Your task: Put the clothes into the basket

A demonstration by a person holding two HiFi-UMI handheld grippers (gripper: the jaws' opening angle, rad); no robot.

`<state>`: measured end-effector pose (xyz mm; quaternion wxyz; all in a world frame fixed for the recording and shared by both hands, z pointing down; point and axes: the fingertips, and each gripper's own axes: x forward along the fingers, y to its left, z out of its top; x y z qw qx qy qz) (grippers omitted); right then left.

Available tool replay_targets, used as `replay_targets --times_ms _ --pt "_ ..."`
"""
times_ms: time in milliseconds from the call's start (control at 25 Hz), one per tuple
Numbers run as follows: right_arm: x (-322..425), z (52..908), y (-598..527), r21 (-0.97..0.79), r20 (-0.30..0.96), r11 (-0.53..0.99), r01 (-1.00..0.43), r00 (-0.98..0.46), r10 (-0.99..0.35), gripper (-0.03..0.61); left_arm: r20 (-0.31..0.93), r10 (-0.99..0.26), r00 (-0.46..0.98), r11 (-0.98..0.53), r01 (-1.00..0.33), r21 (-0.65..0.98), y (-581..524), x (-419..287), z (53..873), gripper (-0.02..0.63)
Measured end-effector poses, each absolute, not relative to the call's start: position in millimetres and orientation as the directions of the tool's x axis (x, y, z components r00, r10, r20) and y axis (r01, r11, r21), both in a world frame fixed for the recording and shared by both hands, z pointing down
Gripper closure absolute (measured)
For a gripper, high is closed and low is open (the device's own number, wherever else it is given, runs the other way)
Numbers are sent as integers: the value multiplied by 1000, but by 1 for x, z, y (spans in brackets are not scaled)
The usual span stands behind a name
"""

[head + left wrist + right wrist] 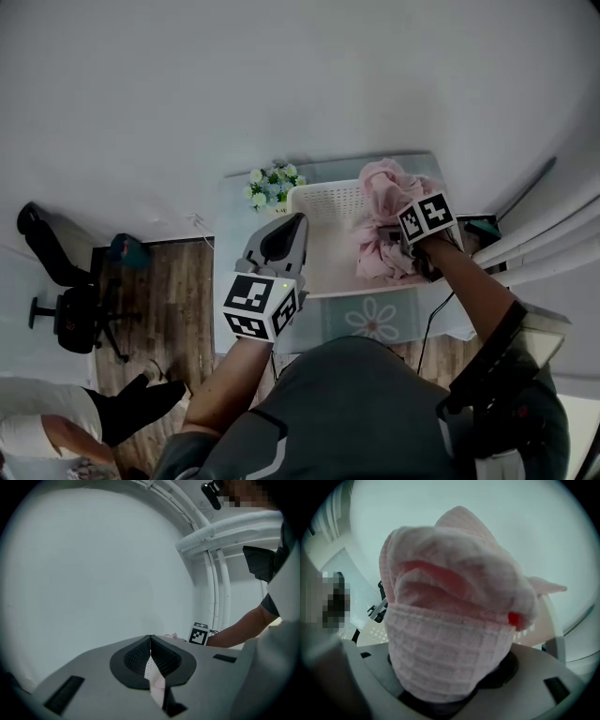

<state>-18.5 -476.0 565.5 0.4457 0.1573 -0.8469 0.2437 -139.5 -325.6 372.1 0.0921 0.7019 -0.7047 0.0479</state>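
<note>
A white perforated basket stands on the table. A bulky pink waffle-weave cloth lies bunched over its right side. My right gripper is at that cloth, jaws closed on a thick wad of it. In the right gripper view the pink cloth fills the space between the jaws and hides their tips, with the basket's wall behind it. Over the basket's left part hovers my left gripper, jaws shut and empty. In its own view the left gripper has its tips meeting.
A small bunch of flowers stands at the basket's far left corner. The table has a flower-print cover. A dark flat object lies at its right edge. An office chair and a person are on the wooden floor at left.
</note>
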Motion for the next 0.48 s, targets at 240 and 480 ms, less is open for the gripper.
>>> replay_targets --times_ms 240,480 --pt "-22 598 -476 -281 874 810 -514 -486 -5 252 199 -980 -7 22 -997 76 -328 -150 374 603" --pt "-20 630 -475 -298 901 779 -551 -432 39 252 206 -979 -10 28 -996 82 -330 -152 378 603"
